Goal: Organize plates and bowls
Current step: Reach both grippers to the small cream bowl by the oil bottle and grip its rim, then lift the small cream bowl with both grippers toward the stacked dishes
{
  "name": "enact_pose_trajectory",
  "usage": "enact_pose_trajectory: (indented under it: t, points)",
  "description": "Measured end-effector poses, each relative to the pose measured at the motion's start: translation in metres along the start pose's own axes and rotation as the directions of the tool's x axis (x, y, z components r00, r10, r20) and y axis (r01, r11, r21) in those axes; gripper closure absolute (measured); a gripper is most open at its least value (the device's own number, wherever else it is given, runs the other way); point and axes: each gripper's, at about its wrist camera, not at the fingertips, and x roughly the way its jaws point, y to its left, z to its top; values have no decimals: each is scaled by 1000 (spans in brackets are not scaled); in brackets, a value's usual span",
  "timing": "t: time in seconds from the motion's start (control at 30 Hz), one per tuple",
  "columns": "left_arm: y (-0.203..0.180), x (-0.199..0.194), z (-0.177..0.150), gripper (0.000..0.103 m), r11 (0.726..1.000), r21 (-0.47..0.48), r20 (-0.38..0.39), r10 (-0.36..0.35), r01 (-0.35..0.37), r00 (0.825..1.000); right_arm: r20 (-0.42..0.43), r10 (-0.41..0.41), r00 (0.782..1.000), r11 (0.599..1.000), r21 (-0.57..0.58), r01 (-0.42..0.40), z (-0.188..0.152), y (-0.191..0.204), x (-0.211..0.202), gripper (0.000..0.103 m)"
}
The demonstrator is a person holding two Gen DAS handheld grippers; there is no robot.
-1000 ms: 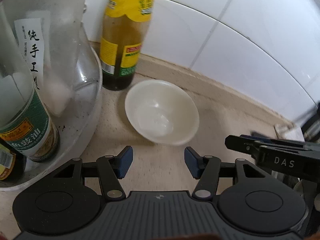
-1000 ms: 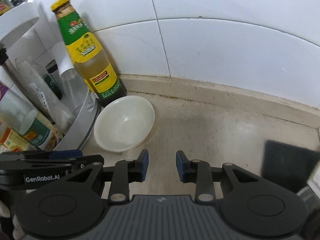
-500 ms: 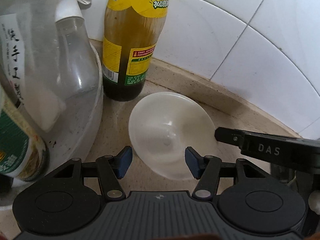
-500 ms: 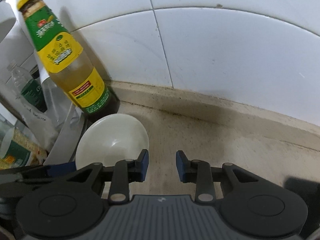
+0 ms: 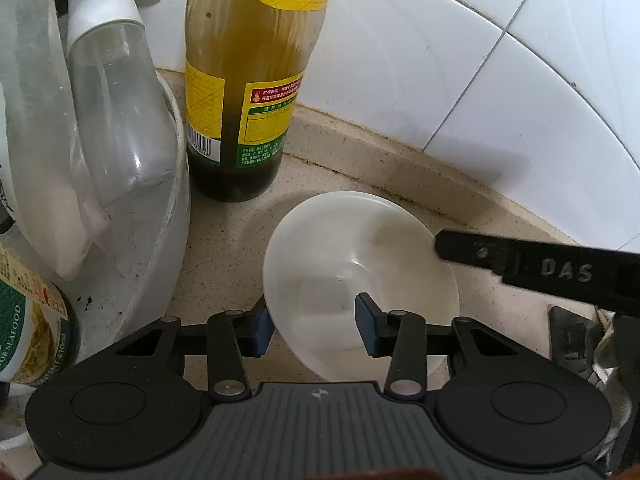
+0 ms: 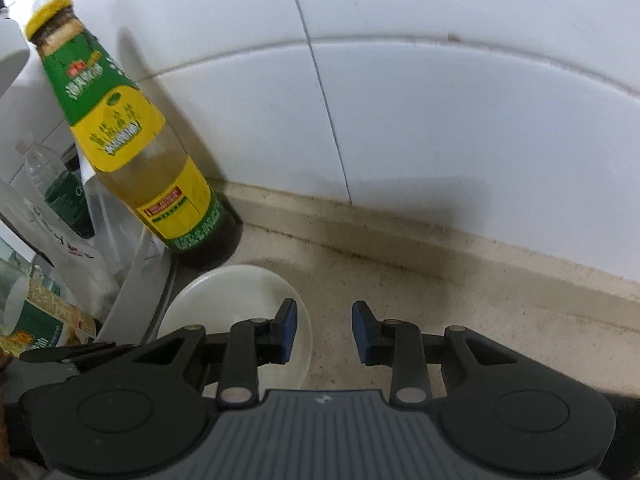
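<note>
A small white bowl (image 5: 352, 256) sits on the beige counter near the tiled wall; it also shows in the right wrist view (image 6: 236, 300). My left gripper (image 5: 314, 330) is open, its jaws straddling the bowl's near left rim: one finger outside, one inside. My right gripper (image 6: 325, 332) is open, its left finger over the bowl's right rim, the other over the counter. The right gripper's finger (image 5: 520, 268) shows at the bowl's far right edge in the left wrist view.
A tall bottle with a yellow and green label (image 5: 244, 92) stands just behind the bowl, also in the right wrist view (image 6: 132, 148). A white round tray (image 5: 172, 216) with bottles and jars is at the left. The tiled wall (image 6: 440, 120) runs behind.
Both grippers have moved forward to the bowl. The left jaws now straddle its rim, and the right gripper has come over its right edge. Both stay open.
</note>
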Motion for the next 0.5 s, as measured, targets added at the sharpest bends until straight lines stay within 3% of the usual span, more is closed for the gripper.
enact_pose_trajectory:
  t: [0.1, 0.17, 0.2, 0.3, 0.5]
  points:
    - [0, 0, 1, 54, 1000, 6, 0, -3, 3, 1000, -48, 54, 997, 997, 51, -52, -2, -3, 13, 73]
    - [-1, 2, 2, 62, 1000, 18, 5, -7, 7, 1000, -66, 63, 996, 996, 62, -59, -4, -4, 19, 74]
    - [-2, 3, 3, 70, 999, 29, 4, -16, 15, 1000, -73, 66, 995, 996, 64, -61, -5, -4, 22, 79]
    - [-1, 8, 3, 77, 999, 42, 10, 0, 0, 1000, -70, 61, 996, 997, 61, -57, -7, -6, 22, 87]
    - [-1, 5, -3, 80, 998, 57, -6, -16, 16, 1000, -55, 125, 991, 986, 118, -118, -12, -18, 8, 89]
